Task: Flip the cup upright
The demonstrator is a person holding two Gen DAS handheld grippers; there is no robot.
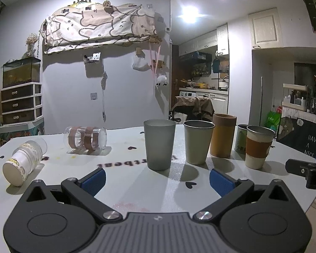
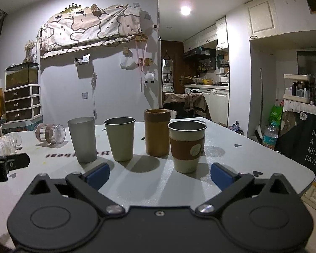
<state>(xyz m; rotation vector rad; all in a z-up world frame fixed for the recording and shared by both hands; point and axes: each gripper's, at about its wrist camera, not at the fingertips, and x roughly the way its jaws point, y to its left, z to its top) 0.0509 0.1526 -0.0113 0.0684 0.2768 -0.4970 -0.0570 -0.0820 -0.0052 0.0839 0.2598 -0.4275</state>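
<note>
Reading what text is legible: table (image 1: 124, 181) print shows upside down, roughly "Heartbeat", partly covered by the grey cup (image 1: 159, 144); black banner (image 2: 305, 143) at far right says "HAVE A NICE DAY!" with a small "Hi" bubble above it. White paper cup (image 1: 22, 161) has a yellow printed band, not readable. Sleeved cup (image 2: 187, 146) carries a round sticker, also not readable.

Two cups lie on their sides at table left: the white paper cup, base toward the left wrist camera, and farther back a clear cup with brown bands (image 1: 85, 138), base pointing right. They sit apart from each other.

Left gripper (image 1: 157, 181): jaws spread wide, nothing between them. Paper cup is well left of the left blue pad (image 1: 93, 180), outside the jaw gap; banded clear cup is farther back and also left of the gap. Grey cup stands upright straight ahead, beyond the fingertips.

Right gripper (image 2: 159, 176): jaws spread wide, holding nothing. Sleeved cup is upright just ahead between the finger lines. Beige cup (image 2: 121, 138) and tan cylinder cup (image 2: 157, 131) upright behind. A green-labelled cup (image 1: 241, 138) stands behind the sleeved one.
</note>
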